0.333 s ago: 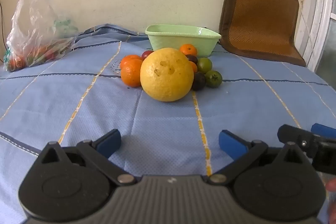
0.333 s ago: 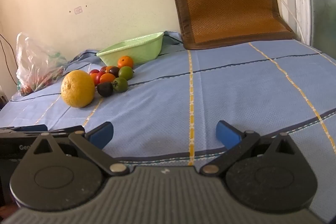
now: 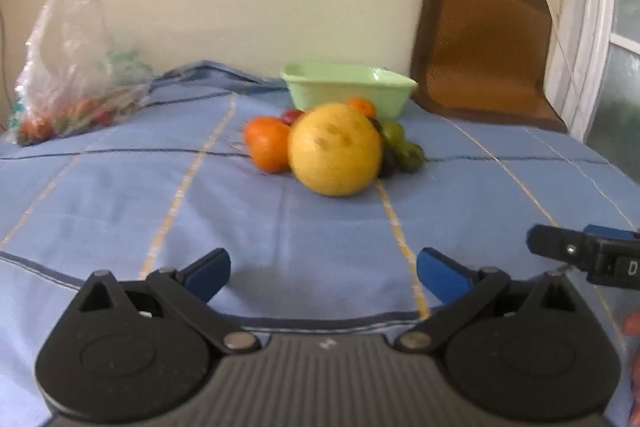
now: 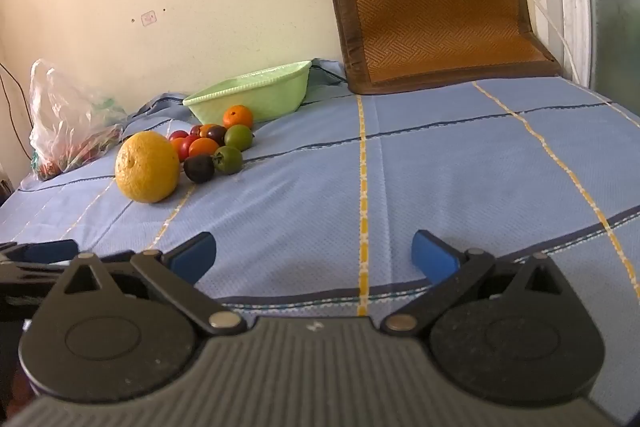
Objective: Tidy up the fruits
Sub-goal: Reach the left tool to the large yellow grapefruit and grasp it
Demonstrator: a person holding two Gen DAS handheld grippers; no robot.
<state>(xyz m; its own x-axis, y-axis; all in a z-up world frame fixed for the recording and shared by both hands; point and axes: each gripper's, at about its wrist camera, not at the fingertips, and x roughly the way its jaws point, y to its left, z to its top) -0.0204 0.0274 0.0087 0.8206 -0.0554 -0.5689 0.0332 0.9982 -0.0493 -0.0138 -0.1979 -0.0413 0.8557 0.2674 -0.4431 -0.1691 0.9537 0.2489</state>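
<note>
On the blue cloth (image 4: pixel 440 167) sits my pile of fruit. I see the big yellow fruit (image 3: pixel 334 149) at the front, with oranges (image 3: pixel 267 143), little red ones (image 4: pixel 185 143), green ones (image 4: pixel 238 137) and a dark one (image 4: pixel 199 167) packed close behind and beside it. Just behind the pile stands the green bowl (image 3: pixel 348 89). It looks empty from here, so I think no fruit has gone in yet.

My left gripper (image 3: pixel 323 269) has its two blue fingers spread wide with nothing between them. My right gripper (image 4: pixel 314 257) is the same, wide and empty. Both are well apart from the fruit, down by the near edge of the cloth.

A moment ago the left view was steady. Now it is blurry, and the pile sits a bit to the right and looks a little smaller. So my left hand has swung or pulled back a bit. The right view looks the same as before. I think I am only lining up, and no picking has begun.

Farther out I see a plastic bag (image 3: pixel 68 67) by the wall on the left and a brown woven mat (image 4: pixel 432 3) leaning on the right.
</note>
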